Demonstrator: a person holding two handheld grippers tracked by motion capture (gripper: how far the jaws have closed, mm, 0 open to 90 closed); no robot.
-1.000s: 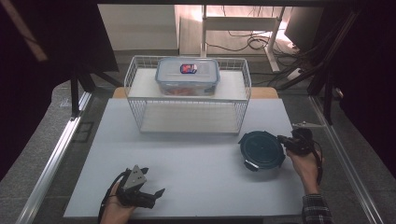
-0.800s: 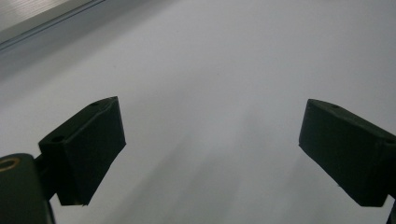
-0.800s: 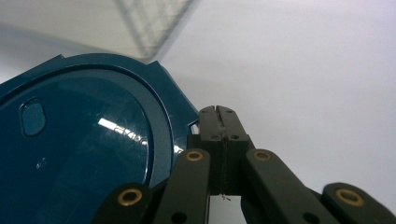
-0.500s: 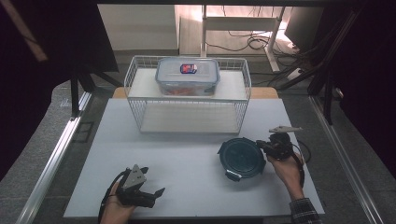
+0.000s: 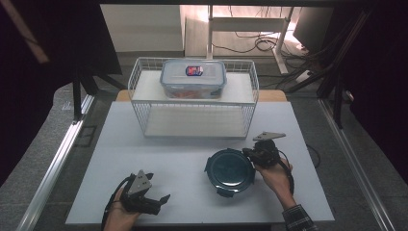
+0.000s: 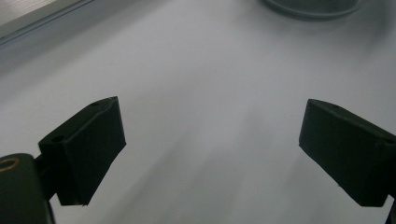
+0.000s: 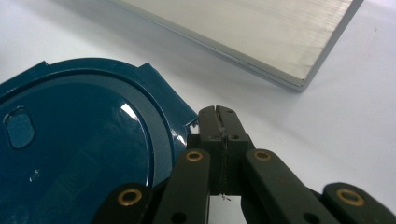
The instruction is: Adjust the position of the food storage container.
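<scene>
The round dark teal plastic lid [image 5: 229,170] with small tabs on its rim lies flat on the white worktop [image 5: 183,149], a little toward 4 o'clock from the worktop's middle, in front of the white wire basket rack [image 5: 194,101] that stands at 12 o'clock. The right tongs [image 5: 251,153] are pressed together at the lid's edge at about 2 o'clock; in the right gripper view the tips [image 7: 219,122] meet with no gap just beside one tab of the lid [image 7: 84,140], but the linkage covers the spot, so I cannot tell if a thin piece of the rim is pinched between them or only touched. The lid is cut off at the left and bottom of that view, and some embossed marks on its surface are too faint to read. The left tongs [image 5: 156,202] rest near the worktop's front edge at 7 o'clock, spread wide with only bare worktop between them [image 6: 212,154]; the lid's rim [image 6: 310,7] is just visible, cut off, at the top of that view. On the rack's upper shelf sits a clear rectangular plastic food box [image 5: 193,78] with a small red and blue label [image 5: 194,70] on its cover; the writing on the label is too small to read, and the contents behind the wires are unclear.
</scene>
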